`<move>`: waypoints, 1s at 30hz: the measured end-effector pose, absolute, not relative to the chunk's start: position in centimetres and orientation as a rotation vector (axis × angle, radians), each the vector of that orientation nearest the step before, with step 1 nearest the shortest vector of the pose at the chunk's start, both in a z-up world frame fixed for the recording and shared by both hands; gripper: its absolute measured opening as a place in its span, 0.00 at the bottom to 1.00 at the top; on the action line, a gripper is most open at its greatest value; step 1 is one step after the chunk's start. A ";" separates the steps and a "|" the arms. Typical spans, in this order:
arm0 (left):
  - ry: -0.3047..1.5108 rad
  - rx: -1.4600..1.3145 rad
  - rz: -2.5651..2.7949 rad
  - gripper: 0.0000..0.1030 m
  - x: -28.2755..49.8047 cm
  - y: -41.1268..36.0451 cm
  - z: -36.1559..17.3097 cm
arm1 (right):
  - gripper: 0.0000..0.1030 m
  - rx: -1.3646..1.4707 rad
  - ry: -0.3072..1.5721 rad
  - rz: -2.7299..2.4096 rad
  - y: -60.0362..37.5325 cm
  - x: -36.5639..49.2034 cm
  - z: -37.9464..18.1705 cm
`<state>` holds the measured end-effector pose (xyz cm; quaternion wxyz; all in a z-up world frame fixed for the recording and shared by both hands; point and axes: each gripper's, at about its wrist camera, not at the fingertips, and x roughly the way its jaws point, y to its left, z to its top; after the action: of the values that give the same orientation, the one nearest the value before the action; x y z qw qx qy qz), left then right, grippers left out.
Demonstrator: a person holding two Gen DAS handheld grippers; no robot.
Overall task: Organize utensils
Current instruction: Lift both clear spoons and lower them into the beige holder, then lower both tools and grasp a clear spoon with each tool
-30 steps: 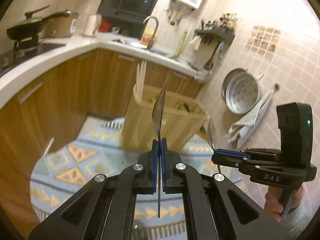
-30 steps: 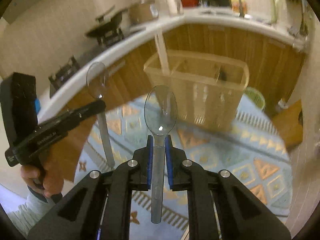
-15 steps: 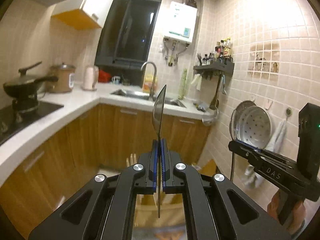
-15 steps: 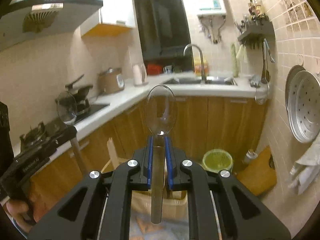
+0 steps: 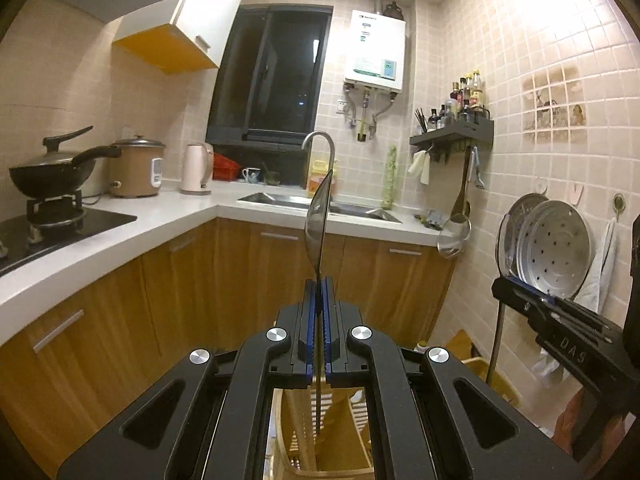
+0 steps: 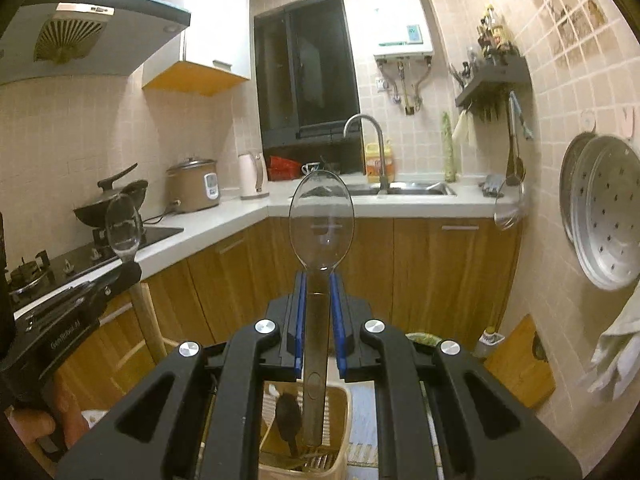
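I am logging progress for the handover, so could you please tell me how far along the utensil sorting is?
Done: the wooden utensil holder already contains at least one dark utensil.
In hand: the left gripper is shut on a clear spoon, and the right gripper is shut on a second clear spoon, both bowl up above the holder.
Left: neither spoon is in the holder yet.

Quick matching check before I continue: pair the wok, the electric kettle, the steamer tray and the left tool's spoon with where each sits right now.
1. wok
2. electric kettle
3. steamer tray
4. left tool's spoon

A. hanging on the tiled wall
B. on the gas burner
C. clamped edge-on between the blue pads
D. on the counter beside the rice cooker

Pairs: 1-B, 2-D, 3-A, 4-C
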<state>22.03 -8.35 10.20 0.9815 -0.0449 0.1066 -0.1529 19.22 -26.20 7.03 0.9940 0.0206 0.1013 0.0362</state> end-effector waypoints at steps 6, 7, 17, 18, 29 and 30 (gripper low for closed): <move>0.205 -0.097 -0.319 0.02 21.1 -7.7 9.1 | 0.11 0.036 0.228 0.113 -26.6 18.2 5.6; 0.213 -0.107 -0.331 0.08 20.8 -7.4 9.0 | 0.12 0.041 0.240 0.123 -26.7 18.1 5.6; 0.342 -0.169 -0.390 0.39 15.0 -2.9 10.5 | 0.46 0.074 0.361 0.195 -28.4 11.2 7.6; 0.385 -0.179 -0.404 0.39 14.4 -2.4 10.6 | 0.46 0.071 0.409 0.198 -28.3 10.6 7.9; 0.844 -0.117 -0.464 0.39 9.0 -0.6 6.5 | 0.46 0.014 0.830 0.217 -26.9 7.1 4.8; 0.885 -0.100 -0.466 0.39 8.4 -0.7 5.5 | 0.46 0.015 0.864 0.215 -26.9 7.1 4.1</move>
<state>8.44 -0.72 5.49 0.8763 -0.0479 0.4241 -0.2233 7.12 -26.88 4.09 0.9024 0.0070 0.4180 0.1042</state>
